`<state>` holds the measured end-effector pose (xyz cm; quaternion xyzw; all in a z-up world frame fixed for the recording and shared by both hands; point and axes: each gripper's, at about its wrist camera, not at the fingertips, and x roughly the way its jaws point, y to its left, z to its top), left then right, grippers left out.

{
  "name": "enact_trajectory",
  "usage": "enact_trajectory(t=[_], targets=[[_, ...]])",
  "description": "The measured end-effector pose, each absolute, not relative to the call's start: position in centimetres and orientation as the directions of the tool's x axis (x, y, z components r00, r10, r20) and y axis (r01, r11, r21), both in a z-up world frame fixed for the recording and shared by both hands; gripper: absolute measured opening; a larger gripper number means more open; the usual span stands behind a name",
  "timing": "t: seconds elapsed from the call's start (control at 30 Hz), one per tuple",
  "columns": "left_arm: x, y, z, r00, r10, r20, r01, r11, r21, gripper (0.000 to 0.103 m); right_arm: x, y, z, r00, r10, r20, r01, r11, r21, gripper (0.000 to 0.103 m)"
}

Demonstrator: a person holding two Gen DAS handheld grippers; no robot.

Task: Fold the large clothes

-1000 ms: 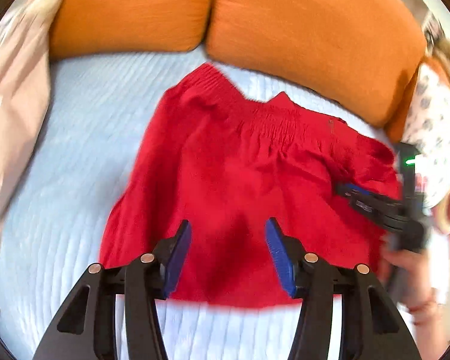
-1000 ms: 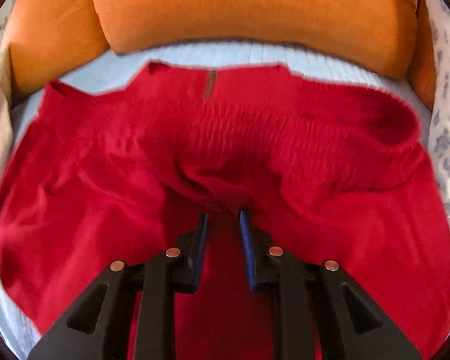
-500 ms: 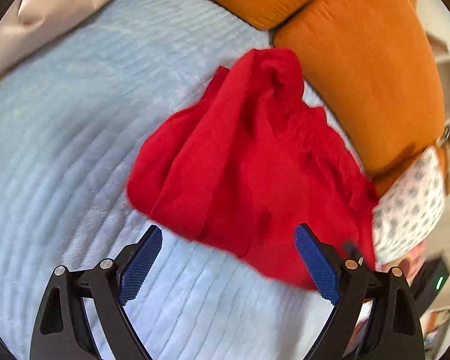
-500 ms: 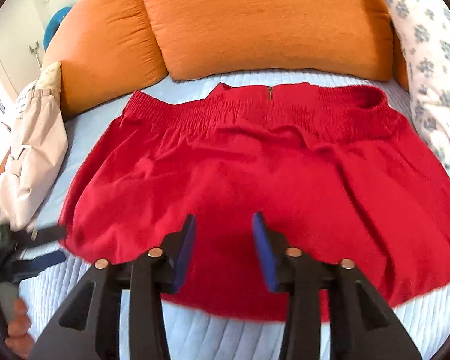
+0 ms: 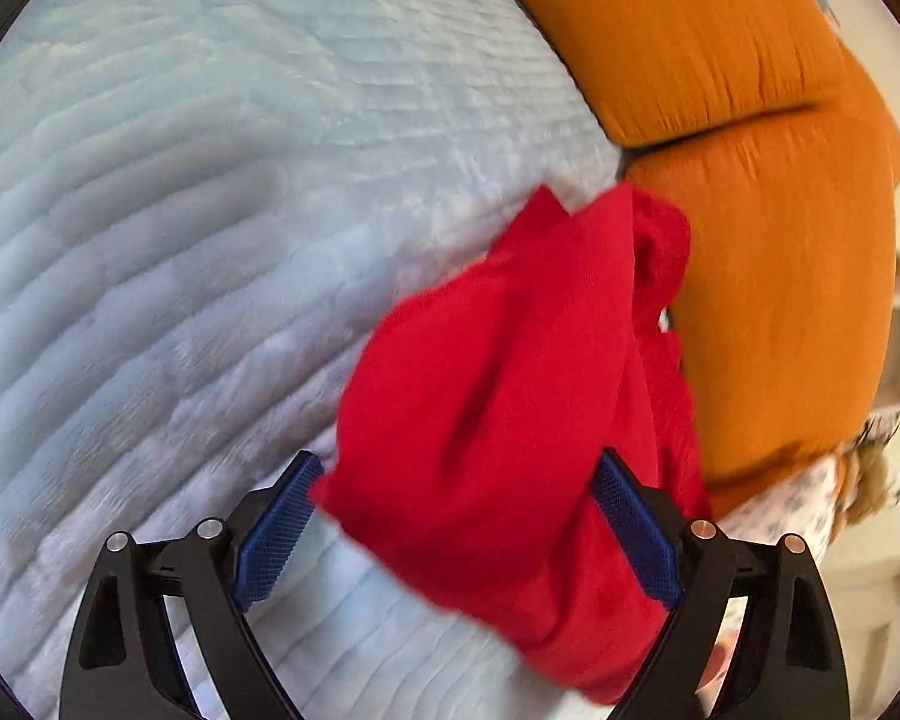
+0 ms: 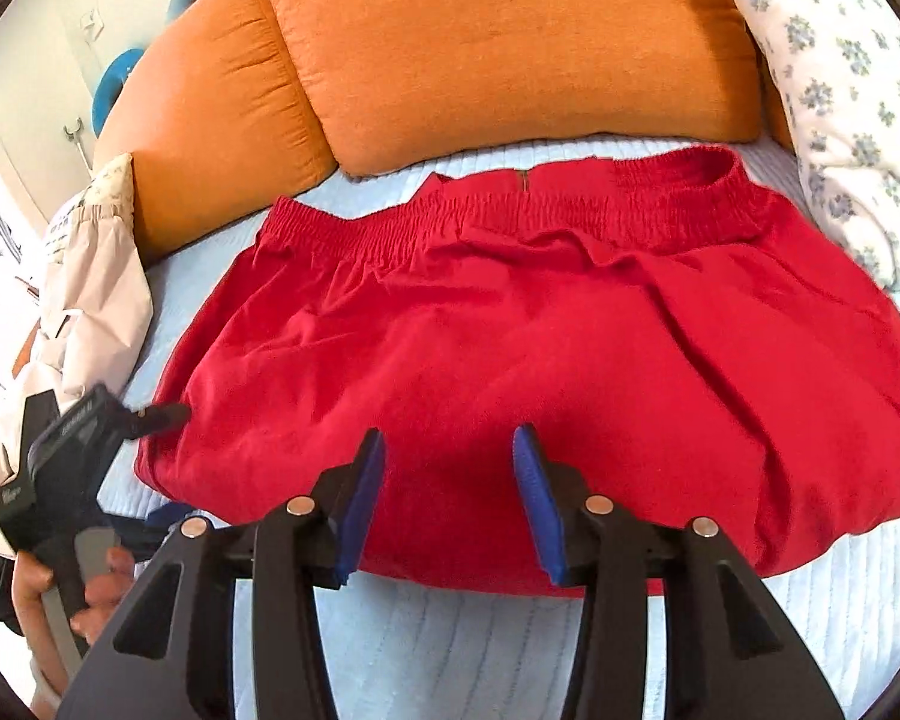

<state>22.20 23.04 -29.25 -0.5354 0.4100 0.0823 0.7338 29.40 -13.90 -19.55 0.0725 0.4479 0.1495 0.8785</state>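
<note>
Since half a second earlier, the left gripper (image 5: 456, 531) has closed in on the left edge of the red skirt (image 6: 540, 330), so that the cloth now fills the gap between its jaws; the right wrist view is nearly unchanged. The left gripper stands wide open, its blue pads (image 5: 276, 525) at 8 and 4 o'clock of the bunched corner, and grips nothing; whether the pads touch the cloth cannot be told. The right gripper (image 6: 450, 504) is moderately open, holds nothing, and hovers over the hem at 6 o'clock of the garment. The skirt lies spread flat on the pale blue quilted bedspread (image 6: 450, 648), its elastic waistband (image 6: 510, 204) at 12 o'clock toward the orange cushions (image 6: 510, 48). A floral pillow (image 6: 840, 90) lies at 2 o'clock and a beige garment (image 6: 96, 300) at 9 o'clock. Judged from the drape, the fabric is light, soft and limp, and will sag and slip if pinched thinly. Take hold at the left hem corner and side seam, gathering both layers, before carrying that edge across toward 3 o'clock.
</note>
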Motion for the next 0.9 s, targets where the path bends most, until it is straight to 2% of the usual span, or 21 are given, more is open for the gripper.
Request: enact_trajectory(t=[0.03, 0.07, 0.1, 0.13, 0.3, 0.37, 0.43, 0.47, 0.6, 0.67, 0.8, 0.9], targets=[[22.3, 23.4, -29.3, 0.663, -0.307, -0.682, -0.563, 0.396, -0.726, 0.092, 29.3, -14.0, -19.6, 0.56, 0.332, -0.759, -0.204, 0.943, 0.262, 0.044], [22.3, 23.6, -29.2, 0.66, -0.294, -0.691, -0.576, 0.392, -0.717, 0.083, 29.1, -14.1, -19.6, 0.569, 0.34, -0.748, -0.21, 0.94, 0.268, 0.044], [22.4, 23.9, -29.2, 0.644, -0.274, -0.714, -0.598, 0.402, -0.694, 0.073, 28.8, -14.3, -19.6, 0.575, 0.35, -0.74, -0.217, 0.937, 0.274, 0.044], [22.3, 24.4, -29.2, 0.635, -0.262, -0.727, -0.609, 0.41, -0.679, 0.053, 28.8, -14.4, -19.6, 0.575, 0.351, -0.739, -0.219, 0.936, 0.275, 0.042], [23.5, 23.7, -28.0, 0.615, -0.241, -0.751, -0.583, 0.502, -0.639, 0.026, 28.5, -15.7, -19.3, 0.615, 0.308, -0.726, -0.156, 0.95, 0.271, 0.045], [23.8, 23.3, -27.6, 0.615, -0.243, -0.75, -0.577, 0.511, -0.638, 0.021, 28.6, -16.5, -19.4, 0.622, 0.306, -0.721, -0.126, 0.948, 0.293, 0.045], [23.8, 23.1, -27.6, 0.628, -0.24, -0.74, -0.575, 0.497, -0.65, 0.019, 28.8, -17.1, -19.7, 0.616, 0.314, -0.722, -0.11, 0.942, 0.316, 0.052], [23.8, 23.2, -27.6, 0.63, -0.239, -0.739, -0.574, 0.497, -0.651, 0.018, 28.8, -17.3, -19.9, 0.611, 0.332, -0.718, -0.117, 0.936, 0.333, 0.052], [23.6, 23.1, -27.1, 0.639, -0.233, -0.733, -0.556, 0.518, -0.65, 0.016, 28.2, -19.2, -20.4, 0.603, 0.517, -0.607, -0.203, 0.835, 0.511, 0.049], [23.5, 22.8, -26.7, 0.627, -0.219, -0.748, -0.558, 0.543, -0.627, 0.016, 28.4, -19.8, -21.1, 0.586, 0.522, -0.62, -0.201, 0.834, 0.513, 0.0], [24.5, 21.8, -26.0, 0.606, -0.165, -0.778, -0.551, 0.618, -0.561, 0.016, 28.6, -20.0, -21.4, 0.582, 0.509, -0.635, -0.181, 0.842, 0.509, 0.0], [24.5, 21.6, -25.9, 0.604, -0.157, -0.781, -0.544, 0.634, -0.549, 0.015, 28.2, -18.6, -20.9, 0.607, 0.456, -0.651, -0.199, 0.88, 0.431, 0.0]])
